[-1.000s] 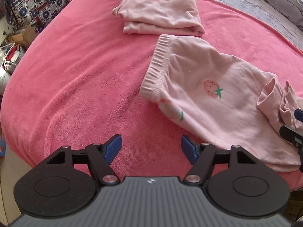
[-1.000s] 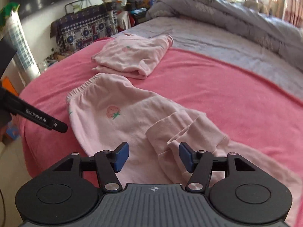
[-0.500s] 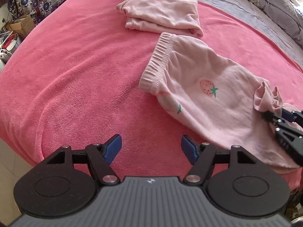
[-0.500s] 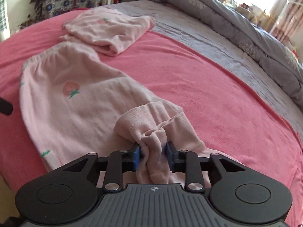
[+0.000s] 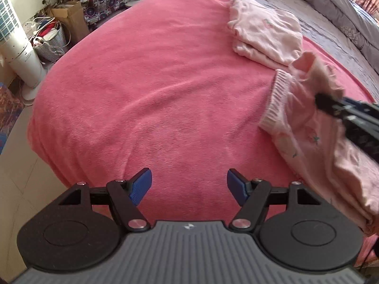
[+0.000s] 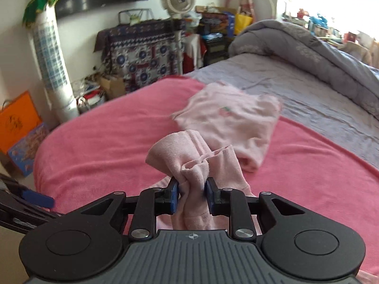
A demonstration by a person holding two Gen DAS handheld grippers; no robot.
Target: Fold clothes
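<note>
Pink trousers [image 5: 315, 142]: they lie at the right side of the pink blanket [image 5: 154, 94] on the bed; the ribbed waistband [image 5: 276, 101] faces the bed's middle; a strawberry print shows on the flat part; the leg ends are lifted off the blanket, bunched, and hang above the waistband.
Leg ends [image 6: 191, 165]: you've got them gathered in a wad, both cuffs sticking up past the pads; the rest of the cloth drops away under the tool.
Right gripper [image 6: 191, 195]: its fingers have just been closing and now clench on that wad of cloth, pads pressing from both sides; in the left wrist view it reaches in from the right edge, above the waistband.
Left gripper [image 5: 189, 187]: its fingers are released, spread wide, nothing between them; it hovers over bare blanket, well apart from the trousers.
Folded garment [image 6: 227, 123]: a matching pink piece sits just beyond the trousers, at the line where the blanket meets the grey cover [image 6: 308, 99]; it looks done, so leave it alone.
Step in hand: by my reading you're mid-fold, carrying the legs over toward the waistband to halve the trousers lengthwise.
Next move: I'd say bring the cuffs down at the waistband edge, lay them flat, then let go; the wad is twisted, so it may land crumpled; your free left gripper could pin or smooth the cloth.
Watch for: the far folded piece is close; don't drape the cuffs onto it.
</note>
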